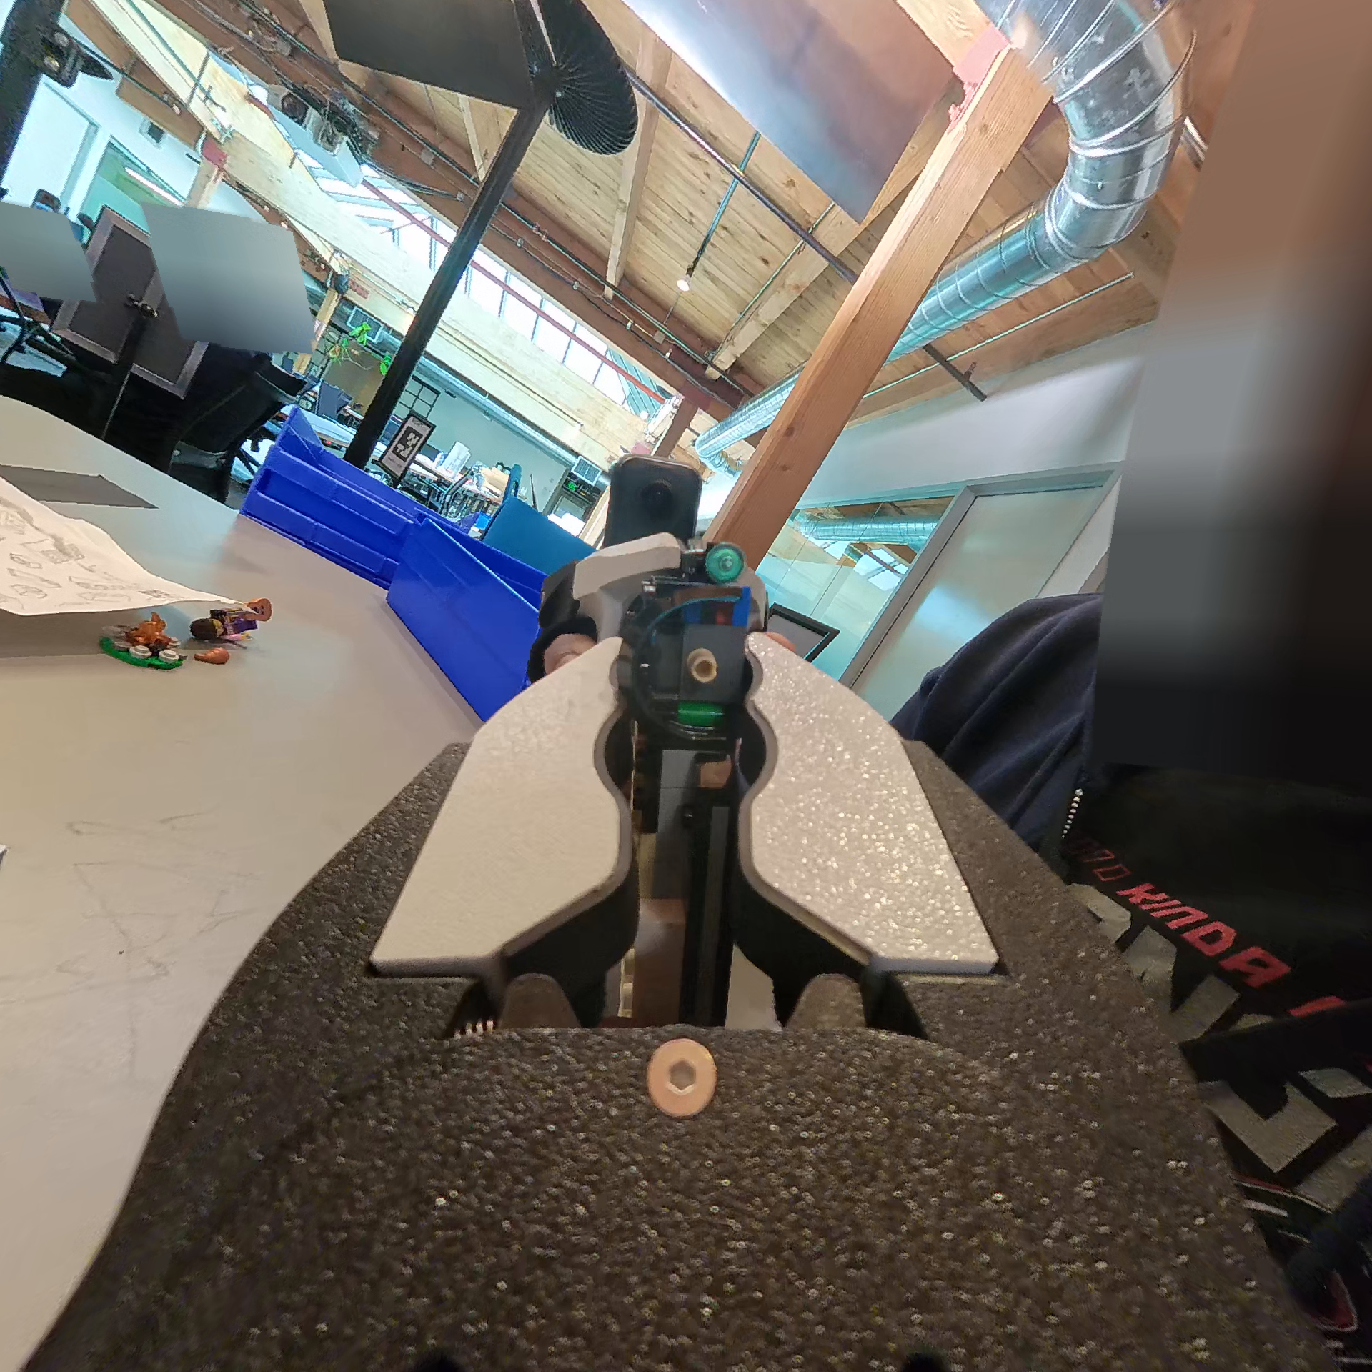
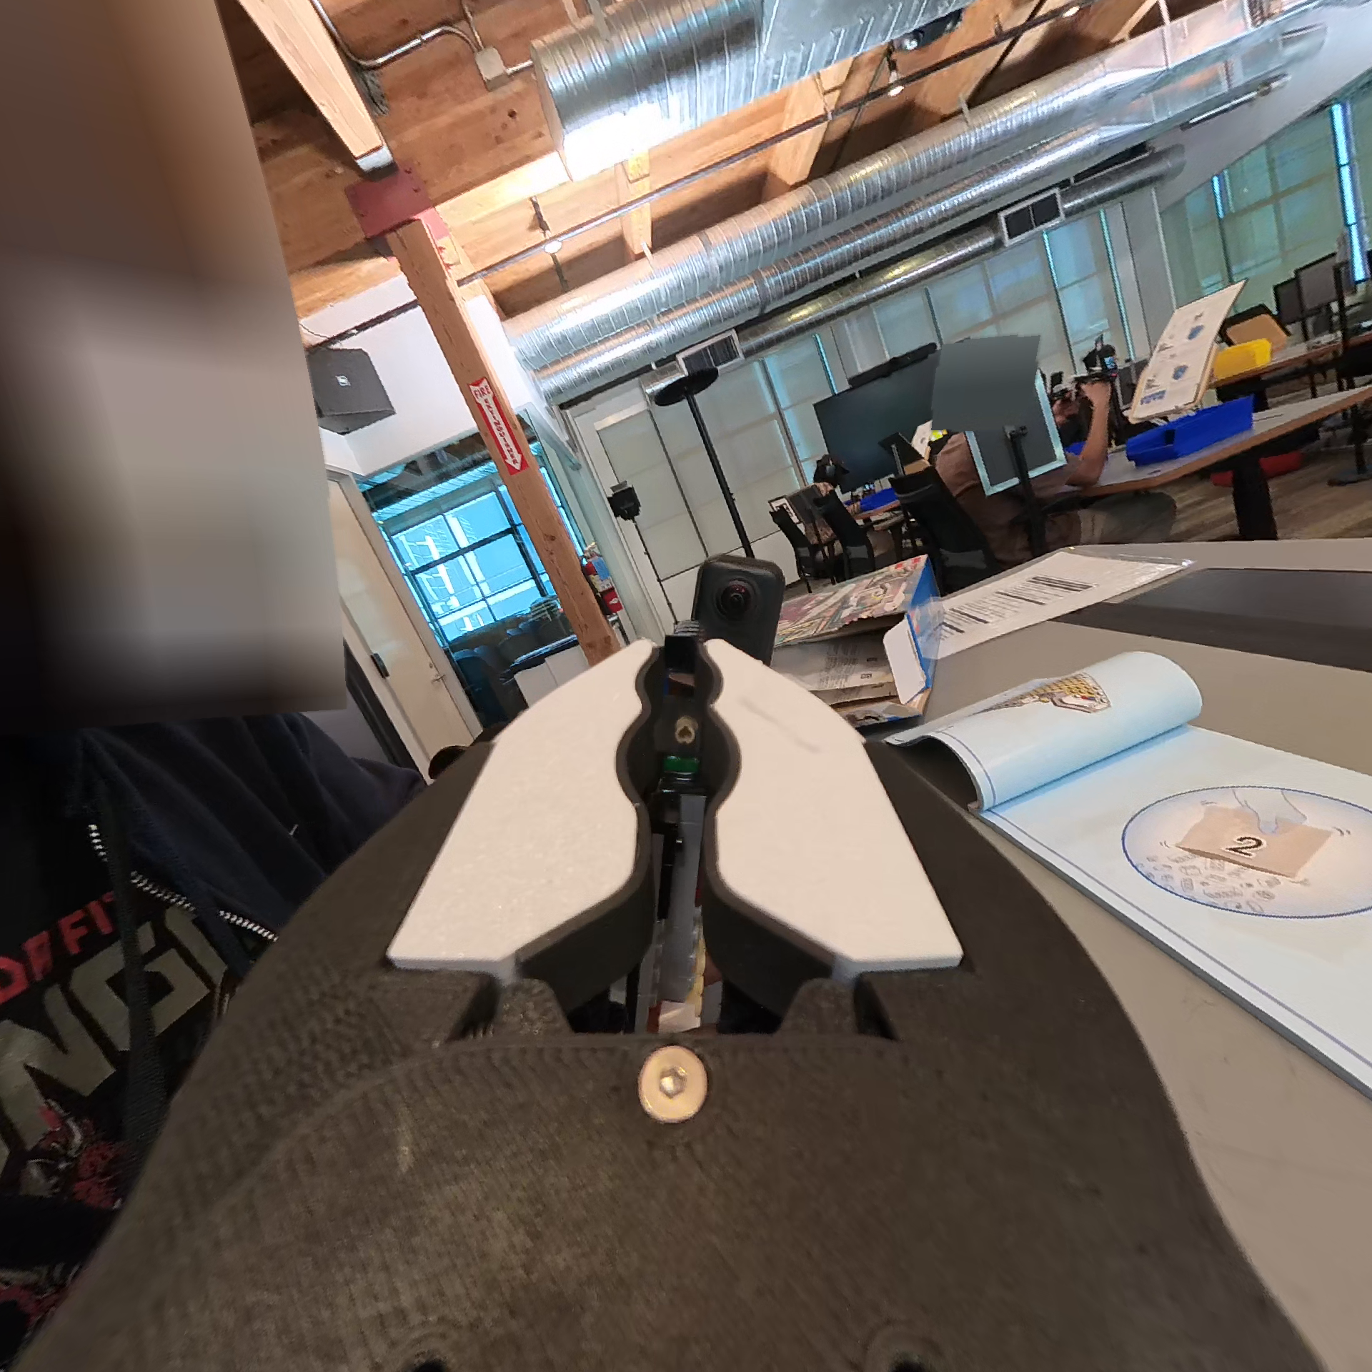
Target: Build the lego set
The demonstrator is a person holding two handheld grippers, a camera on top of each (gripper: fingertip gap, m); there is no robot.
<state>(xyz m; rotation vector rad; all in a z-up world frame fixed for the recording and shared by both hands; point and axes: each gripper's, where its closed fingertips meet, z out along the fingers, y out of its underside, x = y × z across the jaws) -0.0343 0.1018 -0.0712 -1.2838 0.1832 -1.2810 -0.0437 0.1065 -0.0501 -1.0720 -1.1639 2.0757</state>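
Overhead timber beams (image 2: 445, 312); below, grey table (image 1: 223, 779).

bare table (image 1: 223, 779) left | blue bins (image 1: 460, 594) beyond | open booklet (image 2: 1114, 817) right

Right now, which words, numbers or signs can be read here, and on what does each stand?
I do not quote writing; these bear it:
Red sign on the wooden post.
Open booklet: a numeral on its page.
White sheet on the table: too small.
Dark shirt: red print.
Paper with drawings: too small.
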